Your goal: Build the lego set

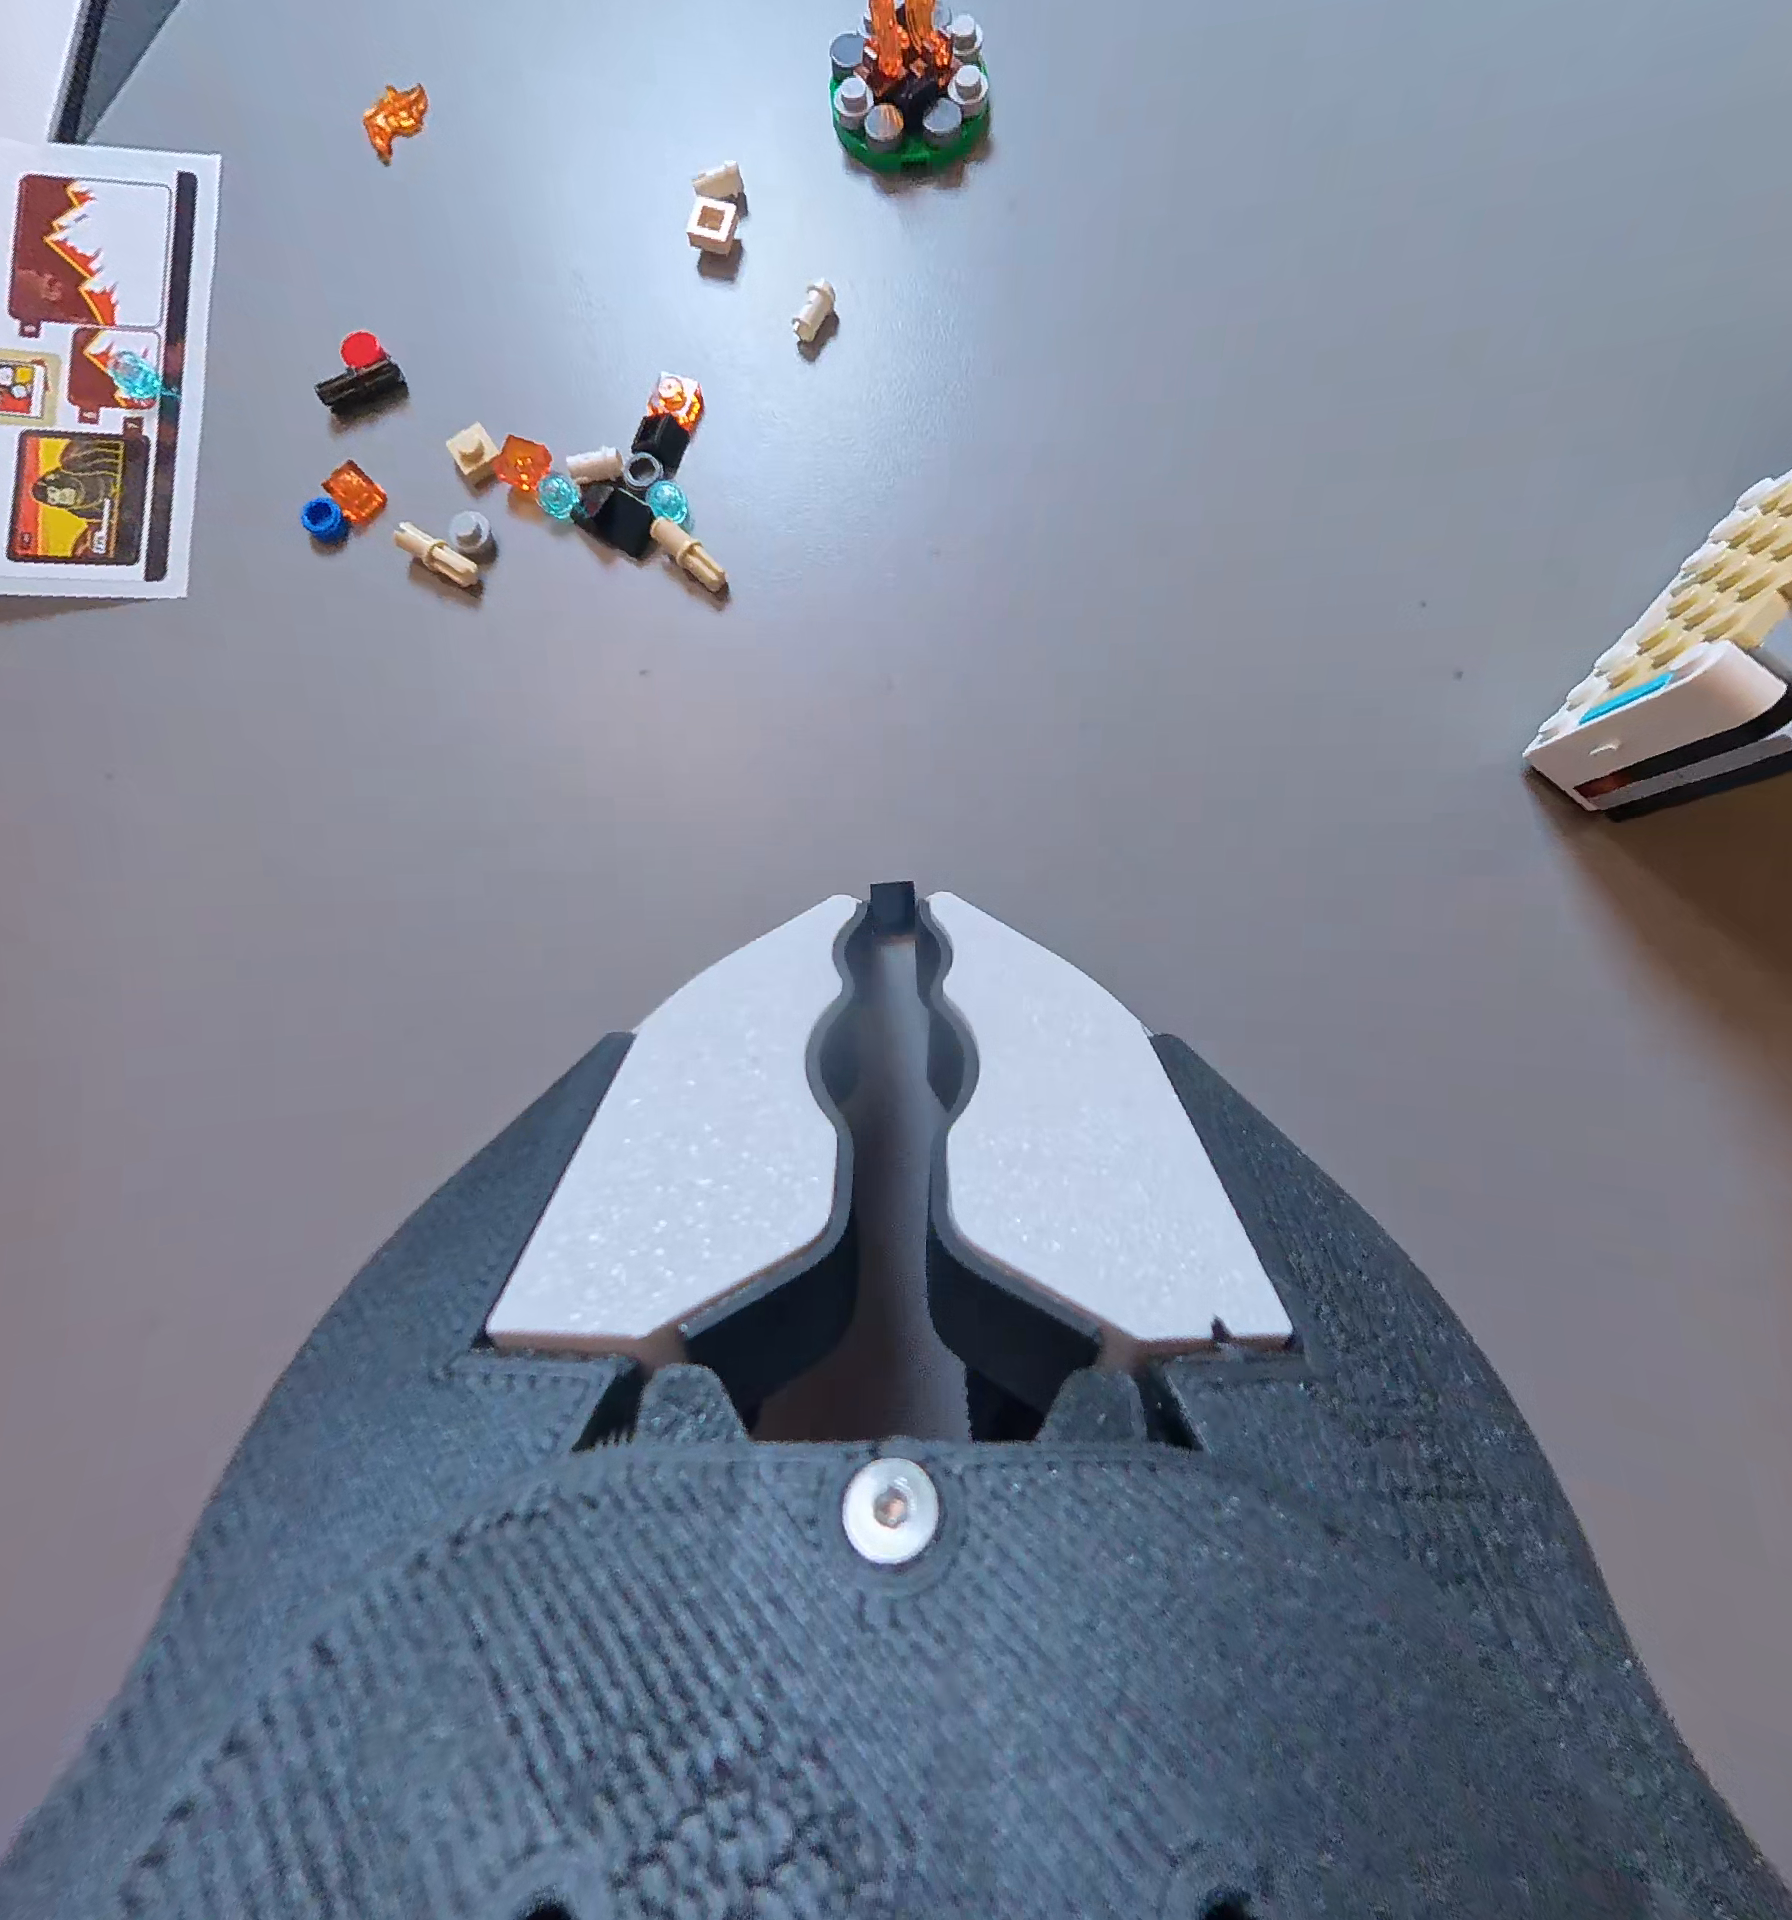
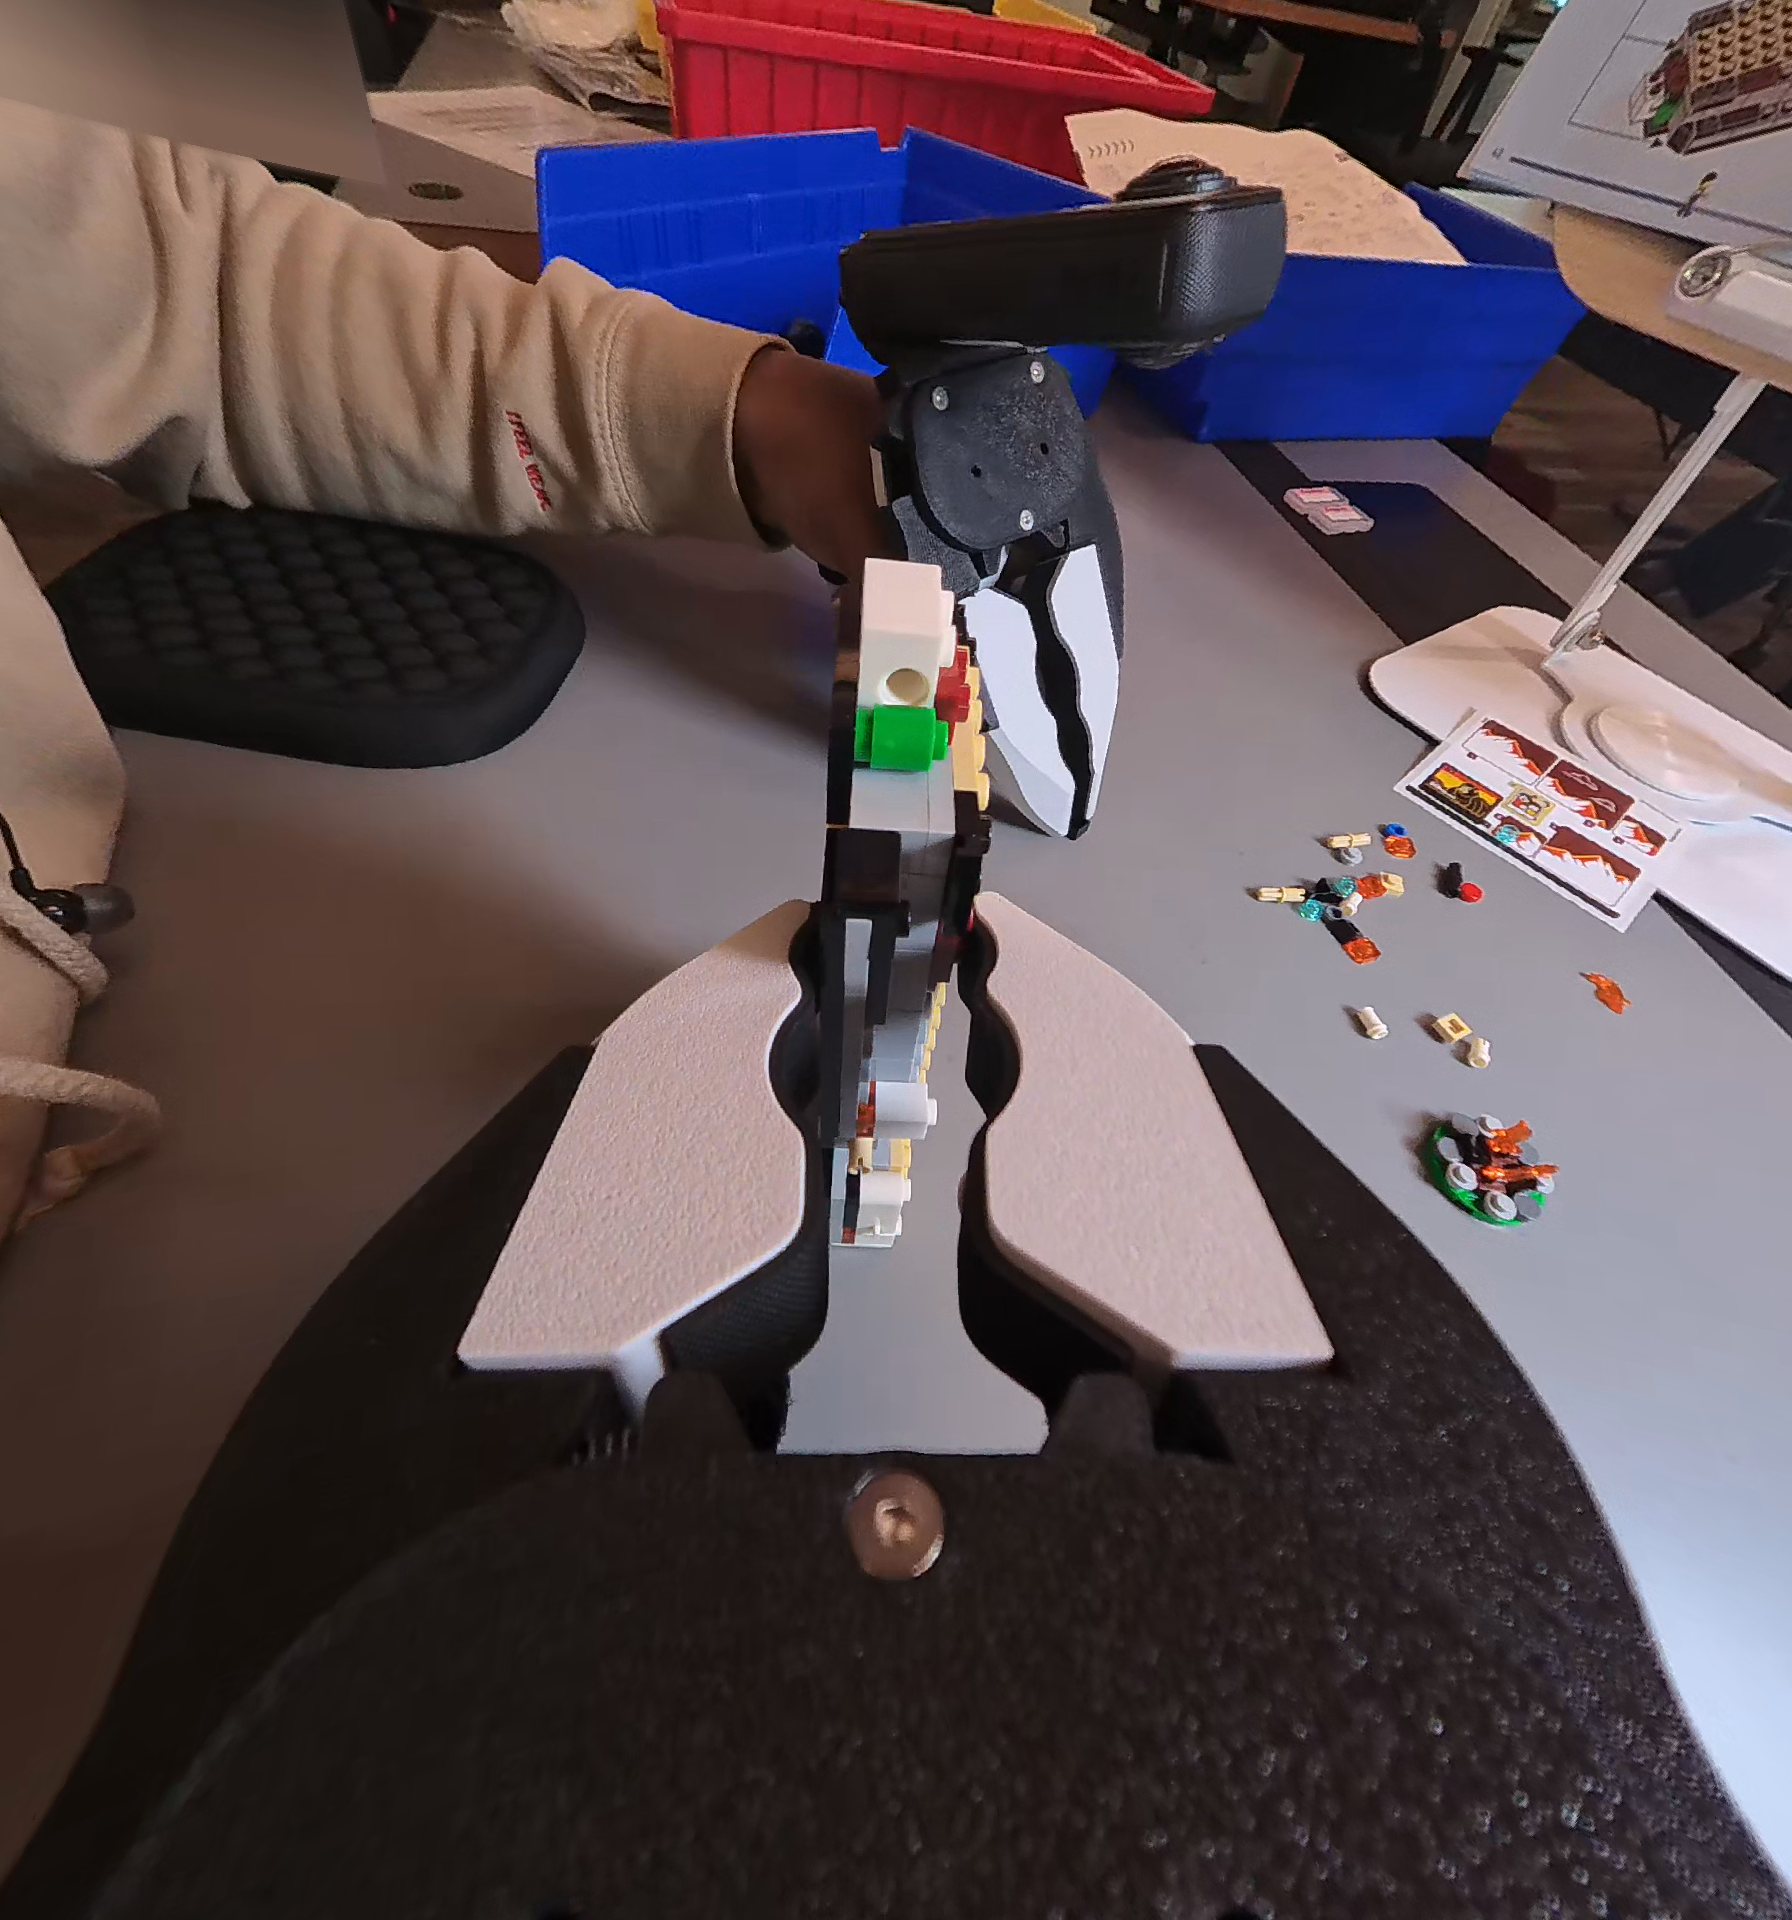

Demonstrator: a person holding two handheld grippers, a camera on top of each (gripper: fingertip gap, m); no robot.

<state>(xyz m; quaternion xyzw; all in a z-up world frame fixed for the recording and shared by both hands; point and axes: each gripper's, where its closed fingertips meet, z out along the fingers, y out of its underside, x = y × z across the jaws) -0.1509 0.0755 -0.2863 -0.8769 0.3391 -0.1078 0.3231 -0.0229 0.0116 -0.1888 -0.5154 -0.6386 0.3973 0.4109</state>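
While my left hand-held gripper [image 1: 893,906] pinches a small black piece [image 1: 892,902] right at its fingertips, low in the middle of the left wrist view, my right hand-held gripper [image 2: 892,925] is clamped on a tall brick model [image 2: 897,790], standing on edge in the centre of the right wrist view. Both white pads [image 2: 736,997] press the model's dark sides, and its white and green bricks rise above them. In the right wrist view the left hand-held gripper hangs just beside the model's upper part, tips pointing down at the grey worktop [image 1: 1183,520].

The black piece barely pokes past the tips, so I judge the grip is shallow; I would hold pressure even and avoid twisting it. I would also keep the model steady and upright, since it is gripped low down.

Loose small parts [image 1: 559,488] lie scattered in the upper left of the left wrist view, next to a sticker sheet [image 1: 71,374] at the left edge. A round green campfire build [image 1: 910,99] sits at the top centre. Blue bins [image 2: 1339,343] and a red bin [image 2: 913,83] stand beyond the worktop.
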